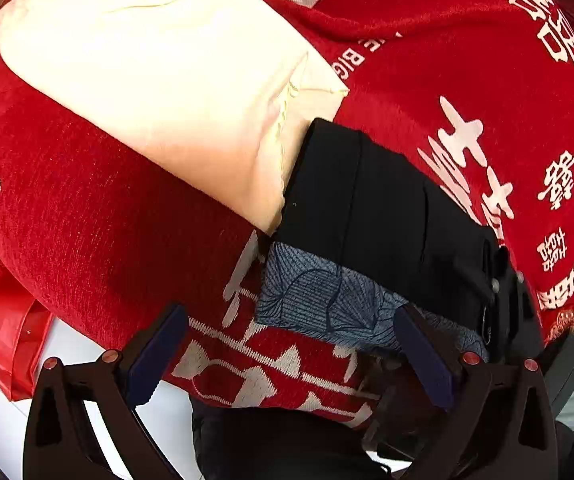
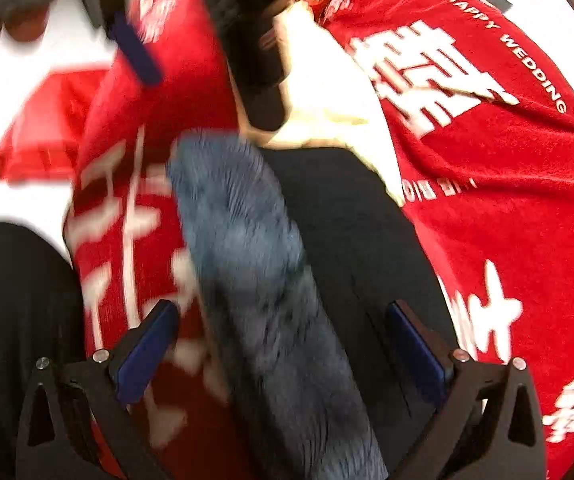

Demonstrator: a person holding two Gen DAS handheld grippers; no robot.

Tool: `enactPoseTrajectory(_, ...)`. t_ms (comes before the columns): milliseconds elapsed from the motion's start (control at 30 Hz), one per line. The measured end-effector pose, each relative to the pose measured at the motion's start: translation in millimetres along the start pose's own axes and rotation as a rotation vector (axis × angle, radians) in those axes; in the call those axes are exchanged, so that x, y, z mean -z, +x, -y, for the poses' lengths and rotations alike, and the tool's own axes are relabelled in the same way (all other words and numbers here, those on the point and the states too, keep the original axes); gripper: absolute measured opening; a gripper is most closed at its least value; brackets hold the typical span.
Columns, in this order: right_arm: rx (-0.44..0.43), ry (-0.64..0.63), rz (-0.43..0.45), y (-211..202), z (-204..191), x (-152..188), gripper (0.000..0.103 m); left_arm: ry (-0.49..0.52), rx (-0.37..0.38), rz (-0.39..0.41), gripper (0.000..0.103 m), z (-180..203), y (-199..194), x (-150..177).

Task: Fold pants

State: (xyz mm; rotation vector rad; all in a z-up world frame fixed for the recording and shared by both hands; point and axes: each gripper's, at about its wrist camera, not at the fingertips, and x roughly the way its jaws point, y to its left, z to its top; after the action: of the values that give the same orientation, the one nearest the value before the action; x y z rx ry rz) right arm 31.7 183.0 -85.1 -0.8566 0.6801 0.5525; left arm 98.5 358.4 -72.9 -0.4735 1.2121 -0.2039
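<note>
The right wrist view is motion-blurred, smearing the blue patterned cloth (image 2: 255, 264). The black pants (image 1: 387, 216) hide part of the cream fabric (image 1: 159, 80), itself cut off far left.

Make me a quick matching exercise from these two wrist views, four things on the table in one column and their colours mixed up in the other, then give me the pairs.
Things:
1. tablecloth
2. folded garment at the far side
3. pants
4. patterned fabric lying along the pants

Colours:
A. grey-blue with dark line pattern
B. cream
C. red with white lettering
D. black

Pairs: 1-C, 2-B, 3-D, 4-A
</note>
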Motion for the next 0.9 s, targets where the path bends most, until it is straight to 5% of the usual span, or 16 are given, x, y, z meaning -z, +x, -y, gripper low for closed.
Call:
enactPoseTrajectory(67,-0.096,0.13,-0.015,-1,28,-1,0.061,0.003,0.024,0.001,0.103,-1,1,-1)
enactPoseTrajectory(200,-0.141,0.235,0.023,-13,50,0,0.031,-0.04,0.094,-0.015,0.103,-5,12,-5)
enactPoseTrajectory(433,-0.147,0.298,0.077,-31,65,-1,0.026,-0.144,0.29,-0.078,0.103,-8,36,-27)
enactPoseTrajectory(733,-0.124,0.317,0.097,-41,85,5,0.026,-0.156,0.403,-0.164,0.103,15,53,-49)
enactPoseTrajectory(900,-0.139,0.299,0.099,-41,84,5,0.026,-0.23,0.479,-0.122,0.103,3,49,-50)
